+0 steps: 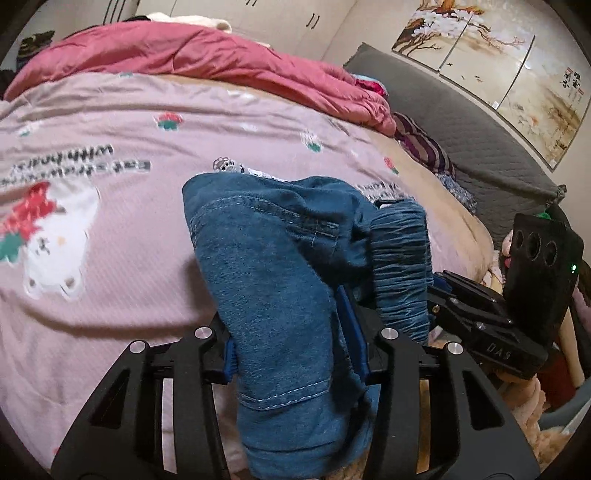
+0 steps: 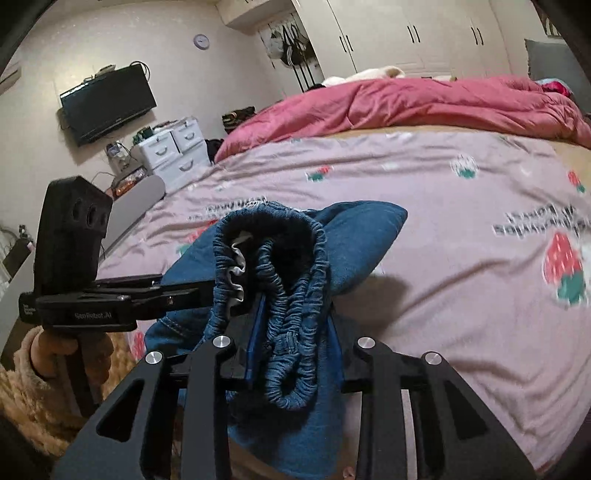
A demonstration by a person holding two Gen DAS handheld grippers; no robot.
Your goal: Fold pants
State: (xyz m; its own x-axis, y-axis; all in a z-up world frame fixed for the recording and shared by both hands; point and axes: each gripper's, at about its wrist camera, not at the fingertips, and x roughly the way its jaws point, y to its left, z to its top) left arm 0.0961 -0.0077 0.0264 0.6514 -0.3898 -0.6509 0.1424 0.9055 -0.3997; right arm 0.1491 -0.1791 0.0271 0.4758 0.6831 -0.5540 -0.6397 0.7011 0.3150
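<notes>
The blue denim pants [image 1: 273, 266] are held up above the pink printed bedsheet [image 1: 110, 229]. My left gripper [image 1: 295, 354] is shut on a denim leg part with a stitched hem. My right gripper [image 2: 295, 354] is shut on the bunched elastic waistband [image 2: 284, 280]. The right gripper also shows in the left wrist view [image 1: 491, 317] at the right, pinching the waistband. The left gripper shows in the right wrist view [image 2: 147, 295] at the left, held by a hand. The pants hang bunched between both grippers, and their lower parts are hidden.
A rumpled red quilt [image 1: 207, 62] lies at the far side of the bed. A grey padded headboard [image 1: 461, 122] and striped clothes [image 1: 424, 147] are at the right. A wall TV [image 2: 107, 103], white drawers [image 2: 173, 151] and wardrobes [image 2: 406, 33] stand beyond the bed.
</notes>
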